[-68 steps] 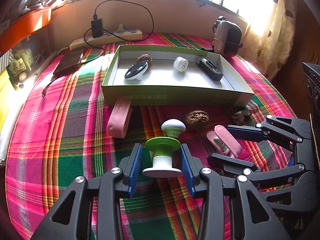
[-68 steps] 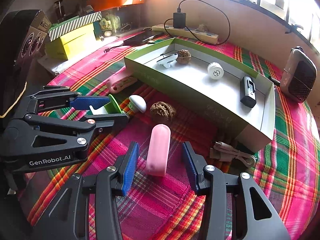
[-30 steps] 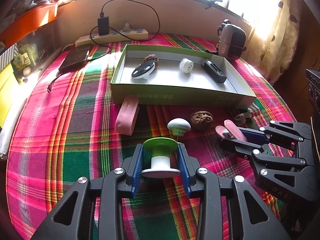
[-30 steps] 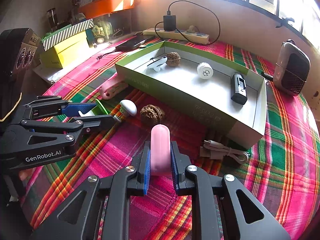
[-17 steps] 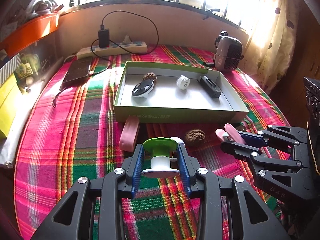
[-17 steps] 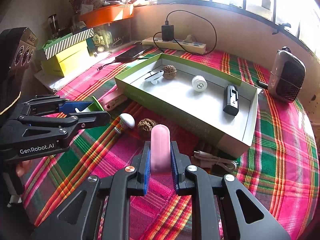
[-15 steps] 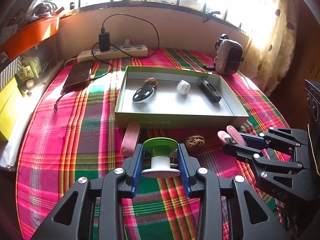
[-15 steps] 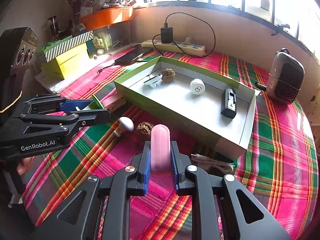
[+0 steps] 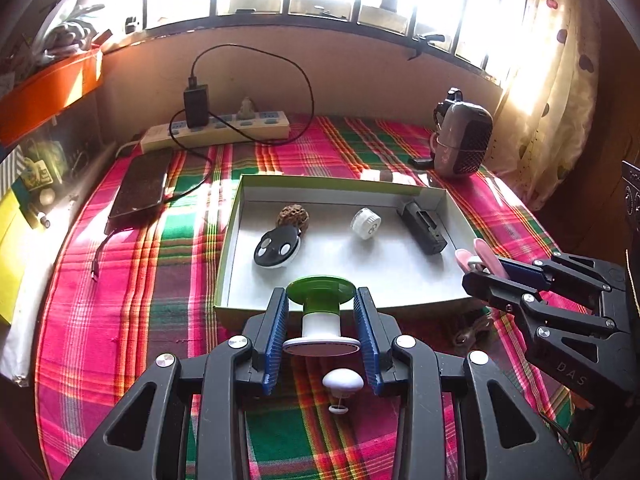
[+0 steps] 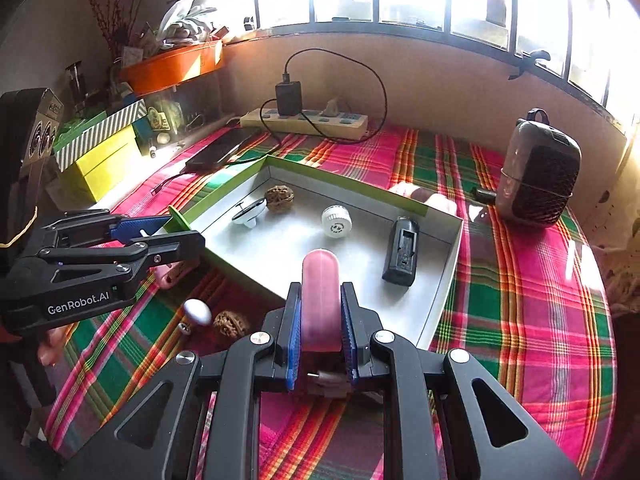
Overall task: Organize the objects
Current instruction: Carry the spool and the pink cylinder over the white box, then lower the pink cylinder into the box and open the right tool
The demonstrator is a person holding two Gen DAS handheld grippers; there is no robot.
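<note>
My left gripper is shut on a green and white spool-shaped holder and holds it in the air over the near wall of the green-rimmed tray. My right gripper is shut on a pink capsule-shaped case, lifted over the tray's near right part. The tray holds a walnut, a black and white oval gadget, a white round cap and a black clip-like block. The right gripper with the pink case shows in the left view.
On the plaid cloth near the tray lie a white mushroom-shaped piece, a second walnut and another pink case. A power strip, a phone and a grey speaker stand behind. Yellow boxes stand at left.
Both grippers closed on their objects, lifted them off the cloth and moved forward and up toward the tray. The mushroom piece and walnut stayed on the cloth, now below and behind the fingers.
</note>
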